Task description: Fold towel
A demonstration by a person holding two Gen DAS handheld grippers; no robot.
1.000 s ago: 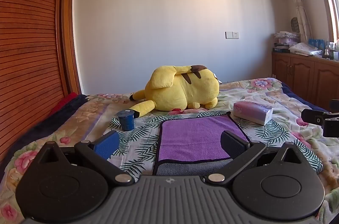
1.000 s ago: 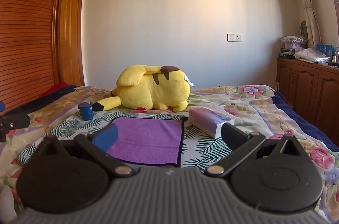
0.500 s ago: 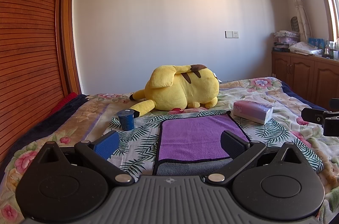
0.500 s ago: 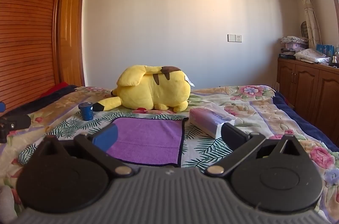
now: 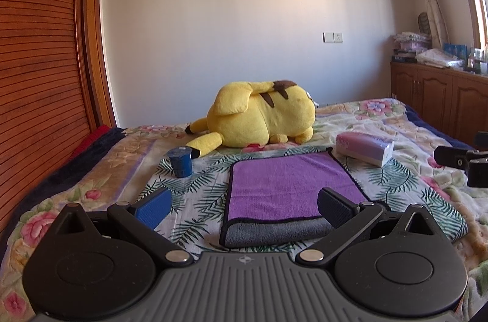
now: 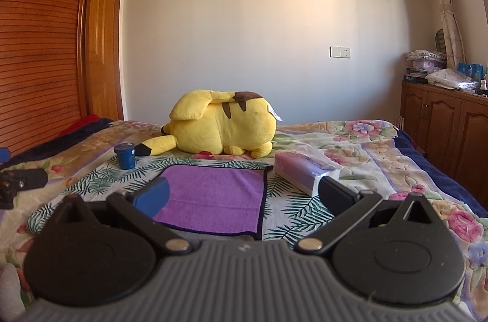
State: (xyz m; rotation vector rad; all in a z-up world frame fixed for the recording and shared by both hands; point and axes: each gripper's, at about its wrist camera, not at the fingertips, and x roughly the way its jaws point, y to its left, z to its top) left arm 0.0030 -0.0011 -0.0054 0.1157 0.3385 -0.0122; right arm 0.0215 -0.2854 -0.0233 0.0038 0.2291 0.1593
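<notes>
— Purple terry on a floral bedspread (image 5: 128, 157): where exactly does the towel (image 5: 289, 184) lie?

— Flat near the middle of the bed, on the palm-leaf patch of the cover. It is folded over once, the purple layer on top and a strip of grey layer showing along the near edge. A black trim runs round the edges. In the right wrist view the same towel (image 6: 213, 197) sits left of centre.

— And the two grippers?

— Both hover low over the near side of the bed, apart from the cloth. The left gripper (image 5: 244, 207) has its jaws spread wide, one blue pad out over the bedspread to the left of the towel, the dark pad above the towel's near right corner. Nothing is between them. The right gripper (image 6: 244, 197) is likewise spread wide and holds nothing; its blue pad overlaps the towel's left side in the frame, its dark pad sits before the tissue pack (image 6: 305, 172).

— What else is on the bed?

— A yellow plush toy (image 5: 262, 117) lies on its side beyond the towel's far edge. A small blue cup (image 5: 181, 162) stands upright to the towel's left, beside the toy's tail. The pink tissue pack lies just off the towel's far right corner.
</notes>
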